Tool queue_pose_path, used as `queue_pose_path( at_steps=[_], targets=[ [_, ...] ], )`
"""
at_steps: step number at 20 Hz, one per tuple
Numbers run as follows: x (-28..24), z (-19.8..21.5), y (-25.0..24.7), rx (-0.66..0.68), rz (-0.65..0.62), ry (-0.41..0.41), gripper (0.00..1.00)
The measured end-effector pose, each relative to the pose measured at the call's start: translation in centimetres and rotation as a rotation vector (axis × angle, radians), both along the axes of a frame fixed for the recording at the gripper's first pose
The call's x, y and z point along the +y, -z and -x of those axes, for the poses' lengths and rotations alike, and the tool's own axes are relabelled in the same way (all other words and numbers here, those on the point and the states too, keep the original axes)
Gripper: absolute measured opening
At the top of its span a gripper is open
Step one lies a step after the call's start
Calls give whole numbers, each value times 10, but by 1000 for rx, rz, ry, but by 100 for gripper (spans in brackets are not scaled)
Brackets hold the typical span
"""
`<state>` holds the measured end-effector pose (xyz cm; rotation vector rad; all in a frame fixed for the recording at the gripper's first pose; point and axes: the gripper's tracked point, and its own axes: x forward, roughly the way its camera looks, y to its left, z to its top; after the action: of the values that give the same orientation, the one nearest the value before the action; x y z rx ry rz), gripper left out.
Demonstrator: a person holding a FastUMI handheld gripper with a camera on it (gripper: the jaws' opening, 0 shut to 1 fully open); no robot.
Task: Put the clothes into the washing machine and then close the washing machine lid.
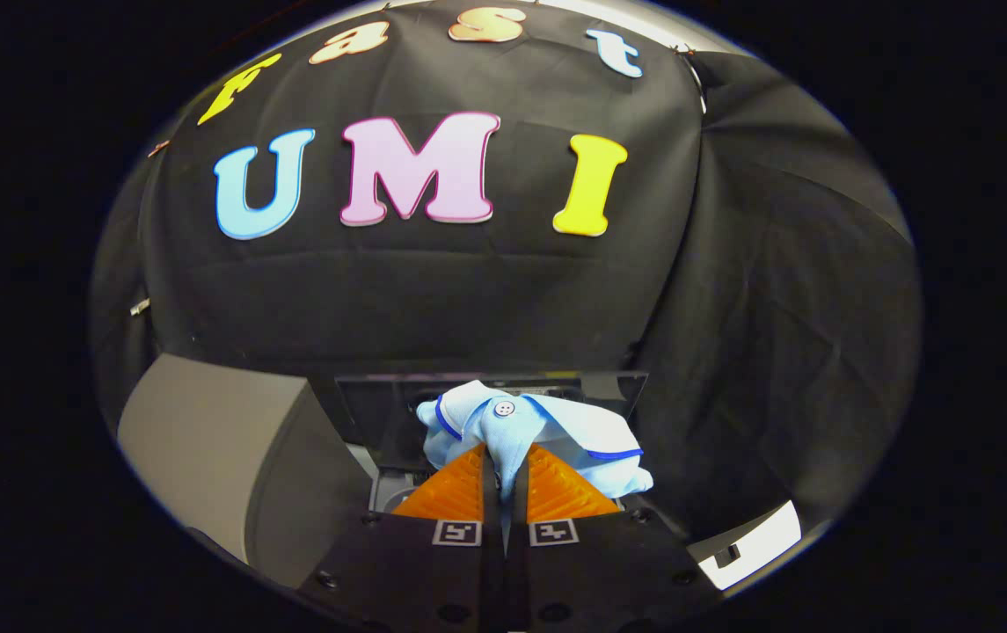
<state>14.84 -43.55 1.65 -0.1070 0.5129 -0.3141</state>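
A light blue garment (547, 431) with darker blue trim and a white button is pinched between my fingers, bunched up above and ahead of their tips. My gripper (504, 462) is shut on this cloth. Beyond and below the garment stands the washing machine (371, 413), its dark lid raised upright behind the cloth. A bit of the machine's top opening (393, 492) shows just left of my left finger.
A grey slanted panel (222, 440) rises to the left of the machine. Black booth cloth hangs behind and to the right. A strip of white surface (754, 545) lies low on the right.
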Motion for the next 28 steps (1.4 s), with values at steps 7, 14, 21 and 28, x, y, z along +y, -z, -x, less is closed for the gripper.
queue_pose_path(
  at_steps=[7, 14, 21, 28],
  targets=[
    [-12, -3, 97, 131, -12, -47, 5],
    [-25, -14, 185, 277, -23, -81, 5],
    [-40, -18, 255, 364, -120, -25, 5],
    [-43, -10, 311, 465, -129, -36, 5]
  ],
)
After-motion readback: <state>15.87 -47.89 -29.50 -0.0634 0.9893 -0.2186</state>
